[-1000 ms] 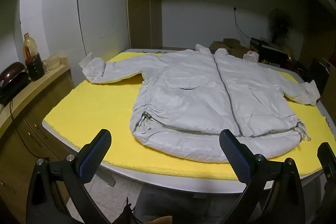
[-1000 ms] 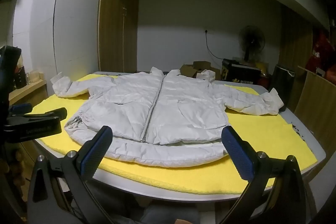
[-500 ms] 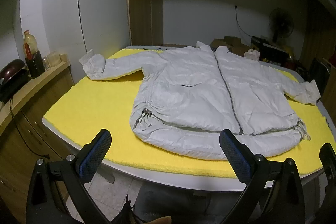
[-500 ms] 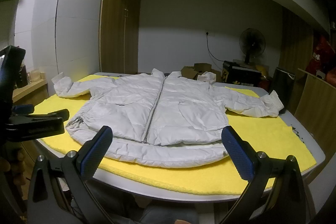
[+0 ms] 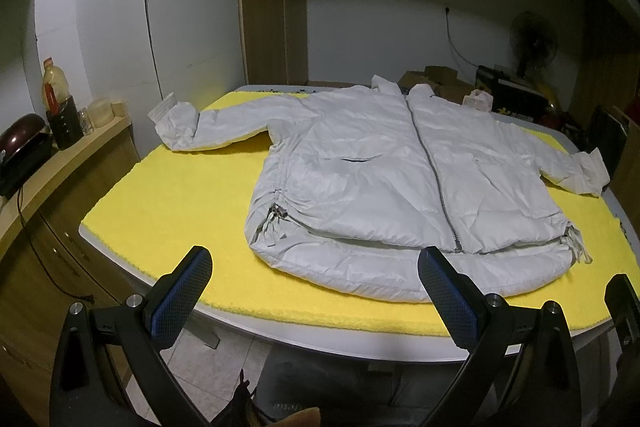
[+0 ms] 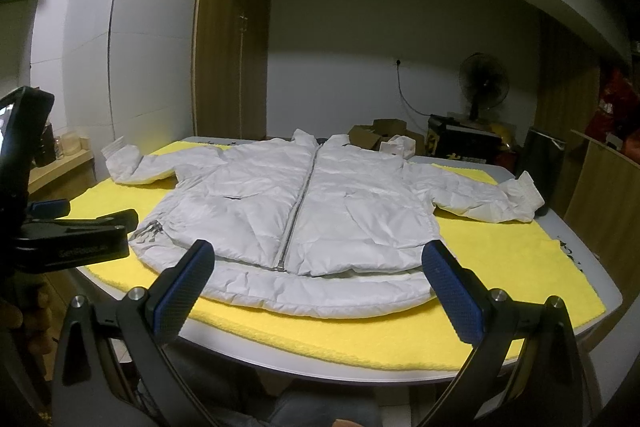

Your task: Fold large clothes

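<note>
A pale grey puffer jacket lies flat and zipped on a yellow mat, both sleeves spread sideways, hem towards me. My left gripper hangs open in front of the table's near edge, short of the hem's left half, holding nothing. My right gripper is open too, level with the hem's middle, empty. The left gripper's body shows at the left of the right wrist view.
The mat covers a grey table. A wooden counter at the left carries a bottle and a dark appliance. Boxes, a fan and a wooden panel stand behind and right of the table.
Both views have shifted slightly: the jacket sits a little higher and farther in the left wrist view. Both grippers stay open and empty.
</note>
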The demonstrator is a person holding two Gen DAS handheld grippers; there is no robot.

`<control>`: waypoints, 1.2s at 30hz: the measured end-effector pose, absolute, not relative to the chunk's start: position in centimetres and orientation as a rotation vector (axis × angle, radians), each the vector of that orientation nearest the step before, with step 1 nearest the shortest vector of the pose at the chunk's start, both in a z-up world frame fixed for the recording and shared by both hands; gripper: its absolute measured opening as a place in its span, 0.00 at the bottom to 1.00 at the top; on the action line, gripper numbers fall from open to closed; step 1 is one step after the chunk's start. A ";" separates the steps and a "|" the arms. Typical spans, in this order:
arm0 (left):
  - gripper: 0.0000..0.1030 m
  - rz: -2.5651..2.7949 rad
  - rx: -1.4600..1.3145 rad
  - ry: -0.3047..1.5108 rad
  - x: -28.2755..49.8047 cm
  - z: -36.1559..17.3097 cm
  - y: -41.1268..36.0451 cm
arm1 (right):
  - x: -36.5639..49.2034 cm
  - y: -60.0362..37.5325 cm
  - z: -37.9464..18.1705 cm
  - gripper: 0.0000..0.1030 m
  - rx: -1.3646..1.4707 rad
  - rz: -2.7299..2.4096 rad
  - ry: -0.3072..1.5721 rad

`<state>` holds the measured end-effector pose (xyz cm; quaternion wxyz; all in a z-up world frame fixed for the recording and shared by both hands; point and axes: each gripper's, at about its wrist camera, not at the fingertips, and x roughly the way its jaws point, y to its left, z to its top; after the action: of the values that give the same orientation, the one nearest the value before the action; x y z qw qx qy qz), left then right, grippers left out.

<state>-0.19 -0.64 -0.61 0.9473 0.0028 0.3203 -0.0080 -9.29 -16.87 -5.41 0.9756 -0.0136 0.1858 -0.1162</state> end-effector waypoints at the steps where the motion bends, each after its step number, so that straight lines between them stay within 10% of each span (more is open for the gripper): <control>1: 1.00 -0.017 0.006 0.654 -0.2 -0.6 -0.7 | -9.3 -16.8 -5.4 1.00 -0.028 -0.233 0.376; 36: 1.00 -0.022 0.014 0.684 -0.1 -1.1 -0.8 | -9.3 -17.0 -6.1 1.00 -0.026 -0.235 0.389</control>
<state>-0.05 -0.75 -1.10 0.9419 0.0069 0.3356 -0.0108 -9.35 -17.01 -6.07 0.9742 -0.0130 0.1928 -0.1166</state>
